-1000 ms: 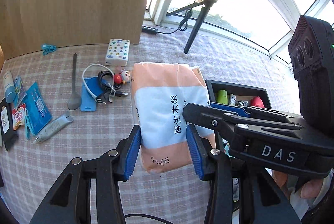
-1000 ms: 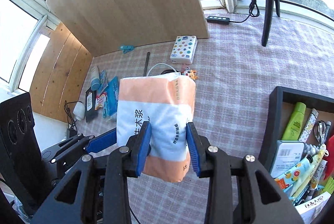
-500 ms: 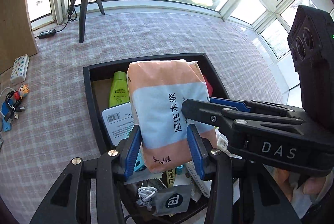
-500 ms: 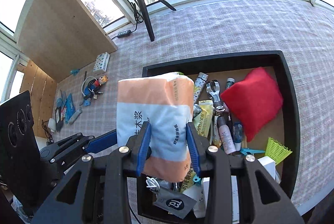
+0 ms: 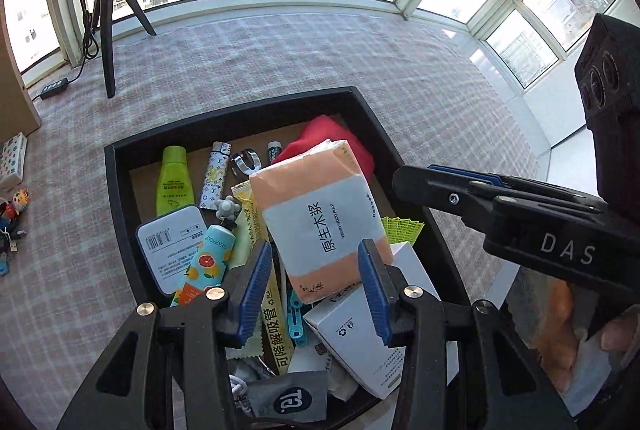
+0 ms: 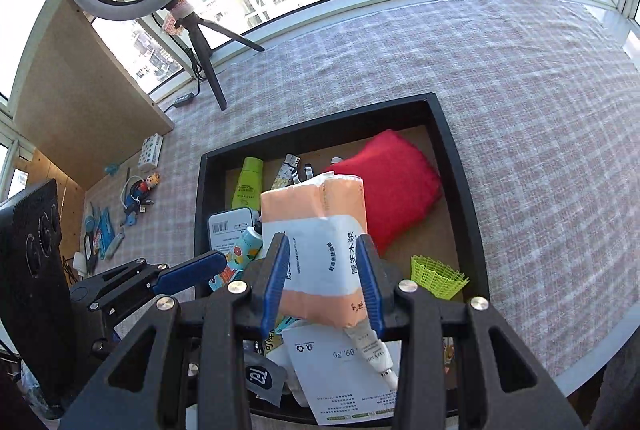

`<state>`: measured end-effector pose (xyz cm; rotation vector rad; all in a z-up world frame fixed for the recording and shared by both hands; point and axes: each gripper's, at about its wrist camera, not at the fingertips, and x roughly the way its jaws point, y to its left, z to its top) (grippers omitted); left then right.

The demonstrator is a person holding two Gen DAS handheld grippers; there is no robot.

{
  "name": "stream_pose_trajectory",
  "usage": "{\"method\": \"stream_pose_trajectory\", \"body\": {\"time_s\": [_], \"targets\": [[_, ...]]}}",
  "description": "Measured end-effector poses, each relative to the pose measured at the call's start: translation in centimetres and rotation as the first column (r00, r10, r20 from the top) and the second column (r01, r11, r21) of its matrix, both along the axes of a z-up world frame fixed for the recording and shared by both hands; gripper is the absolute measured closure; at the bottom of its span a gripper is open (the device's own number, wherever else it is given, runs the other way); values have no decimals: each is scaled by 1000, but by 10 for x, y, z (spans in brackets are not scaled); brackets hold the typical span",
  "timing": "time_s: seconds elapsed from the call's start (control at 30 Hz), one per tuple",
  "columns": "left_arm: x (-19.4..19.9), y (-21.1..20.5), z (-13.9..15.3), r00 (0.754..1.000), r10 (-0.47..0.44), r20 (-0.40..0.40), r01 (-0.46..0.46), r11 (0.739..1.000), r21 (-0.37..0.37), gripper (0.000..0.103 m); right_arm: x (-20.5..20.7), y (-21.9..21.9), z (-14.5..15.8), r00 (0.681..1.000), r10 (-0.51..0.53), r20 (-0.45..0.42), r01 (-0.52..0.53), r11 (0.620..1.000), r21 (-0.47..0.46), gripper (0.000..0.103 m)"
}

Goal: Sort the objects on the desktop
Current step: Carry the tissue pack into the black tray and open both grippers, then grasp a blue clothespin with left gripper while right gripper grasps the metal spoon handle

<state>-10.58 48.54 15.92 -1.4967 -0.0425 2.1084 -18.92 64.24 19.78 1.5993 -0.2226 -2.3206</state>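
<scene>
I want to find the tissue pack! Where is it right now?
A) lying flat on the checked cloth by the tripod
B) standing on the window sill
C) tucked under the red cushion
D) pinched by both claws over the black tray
D: the tissue pack sits between the blue pads of the left claw and of the right claw, above the crowded black tray.

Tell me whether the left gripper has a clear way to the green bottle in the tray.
Probably not right now: the left gripper is shut on the tissue pack, shared with the right gripper. The green bottle itself lies uncovered.
</scene>
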Motion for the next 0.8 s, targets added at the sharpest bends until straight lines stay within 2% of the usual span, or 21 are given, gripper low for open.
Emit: {"method": "stream_pose_trajectory", "body": {"time_s": [0.2,0.33,0.5,0.67,0.8], "targets": [[-1,-41,-2,998,62,-7,-63,998,-14,61,-3,-20,4,999,32,-8,-32,999,-16,68],[-1,-80,-5,993,113,-17,-114,993,-42,59,-6,-55,4,995,99,-9,-99,995,-17,68],[2,-143,-15,981,188,-35,-191,975,-111,57,-3,-112,3,980,199,-16,-199,980,-11,68],[3,-223,-28,952,305,-8,-303,943,-136,54,0,-179,3,953,302,-17,-302,953,-9,68],[4,-290,-37,913,408,4,-402,901,-161,54,2,-234,2,928,373,-15,-373,928,-9,68]]}}
